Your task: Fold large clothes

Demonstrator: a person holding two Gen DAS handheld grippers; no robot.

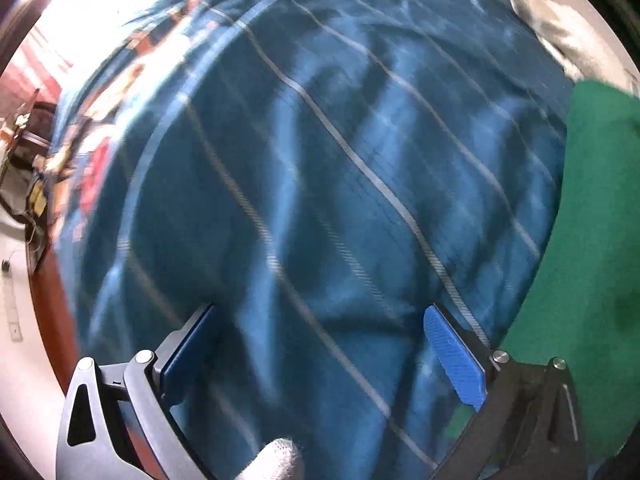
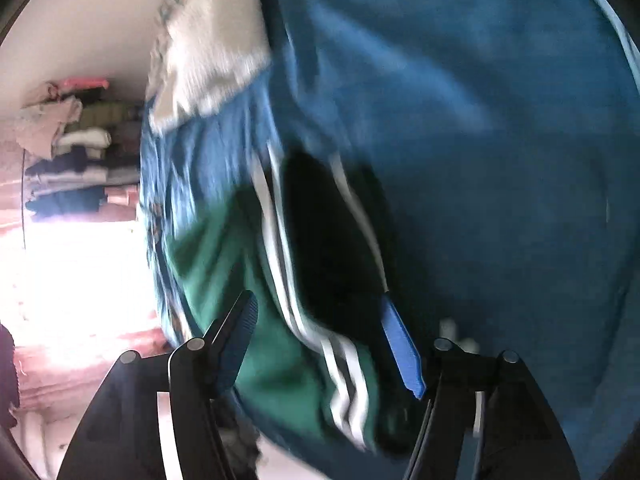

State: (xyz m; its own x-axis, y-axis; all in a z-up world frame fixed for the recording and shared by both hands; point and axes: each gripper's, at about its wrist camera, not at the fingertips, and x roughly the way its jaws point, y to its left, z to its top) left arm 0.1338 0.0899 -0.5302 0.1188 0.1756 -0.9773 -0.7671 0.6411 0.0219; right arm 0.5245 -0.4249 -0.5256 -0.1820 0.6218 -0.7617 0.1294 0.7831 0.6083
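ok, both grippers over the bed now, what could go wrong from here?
1. The left gripper hangs wide open over the blue checked bedcover; closing here would likely pinch that, not the green garment at its right.
2. The right gripper is open around the green garment's striped edge. The view is blurred, so a close now may catch only the trim and slip.

I see matt blue checked cloth (image 1: 320,184), soft green fabric (image 1: 592,240), ribbed plastic pads (image 1: 456,356) on my gripper
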